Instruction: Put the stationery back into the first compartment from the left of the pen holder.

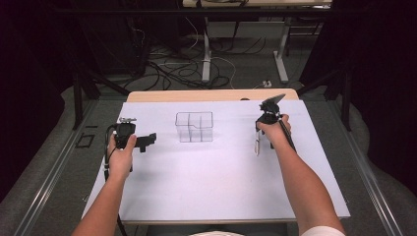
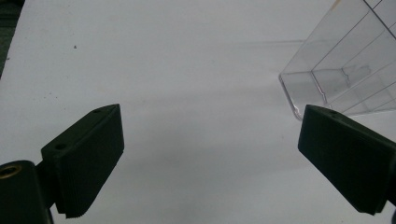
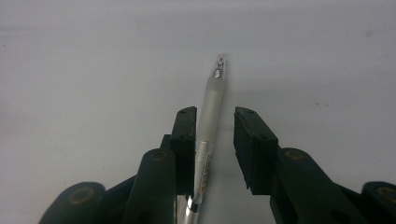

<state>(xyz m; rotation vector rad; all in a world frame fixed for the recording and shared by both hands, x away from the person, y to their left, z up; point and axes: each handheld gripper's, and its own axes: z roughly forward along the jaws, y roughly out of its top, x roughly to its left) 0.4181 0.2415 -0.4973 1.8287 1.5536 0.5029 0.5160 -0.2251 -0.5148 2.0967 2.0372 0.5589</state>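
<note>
**Two Grippers Working Over a White Table, a Pen Between One Pair of Jaws**

Forearms are entering from the bottom of the high view, each hand carrying a gripper above the white table (image 1: pixel 216 187). On the person's left, the left gripper (image 1: pixel 147 141) is hovering low over the sheet, pointing toward the middle of the table. Its jaws are standing wide apart in the left gripper view, with nothing but bare table surface lying between them. Just past its right-hand jaw in that view, a corner of the clear plastic box (image 2: pixel 345 74) is showing, its inner dividers visible through the walls.

On the other side, the right gripper (image 1: pixel 256 142) is pointing downward at the table, well apart from the box. In the right gripper view its jaws are standing narrow, and a translucent pen (image 3: pixel 211 116) is lying lengthwise between them, tip pointing away from the camera. The pen is resting against the left-hand jaw, while a gap is remaining between it and the right-hand jaw, so the pads are not clamping it from both sides.

Farther up the table, the clear plastic box is standing upright near the centre, between the two grippers. Beyond the table's far edge, cables (image 1: pixel 182 73) are trailing across the grey floor among metal table legs.
</note>
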